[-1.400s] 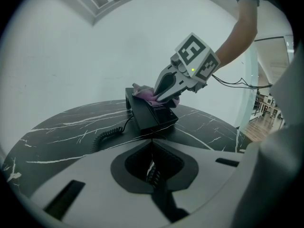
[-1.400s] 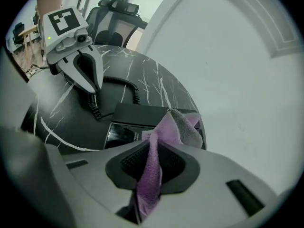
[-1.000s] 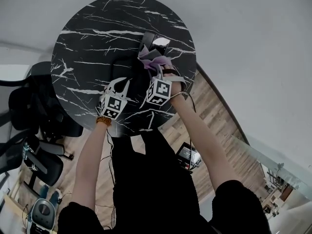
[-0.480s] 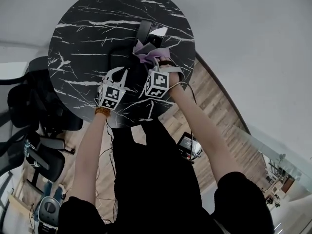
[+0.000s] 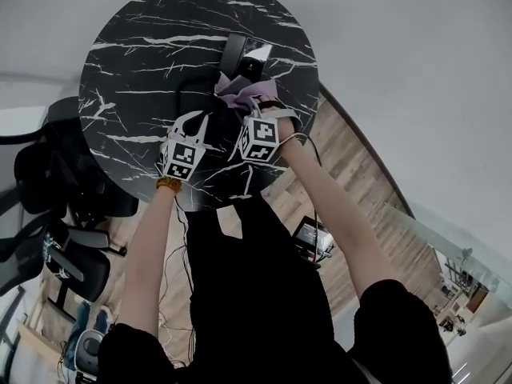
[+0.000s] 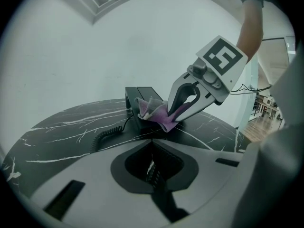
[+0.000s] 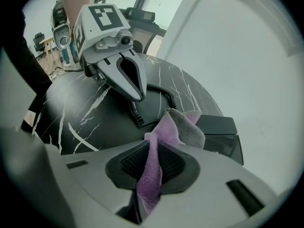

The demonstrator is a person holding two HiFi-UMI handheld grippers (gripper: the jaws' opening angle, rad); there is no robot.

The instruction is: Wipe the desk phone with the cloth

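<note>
right tool (image 7: 151,164) with cloth (image 7: 184,126) on phone (image 7: 219,128)

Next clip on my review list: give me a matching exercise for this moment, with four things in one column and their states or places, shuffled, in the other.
Things
1. purple microfibre cloth
2. left tongs
3. black coiled cord
4. black desk phone

States or places
A. shut, holding nothing
B. trails in loops across the round black marble table
C. pinched in the right tongs
D. boxy, with the cloth resting against it

Pairs: 1-C, 2-A, 3-B, 4-D
</note>
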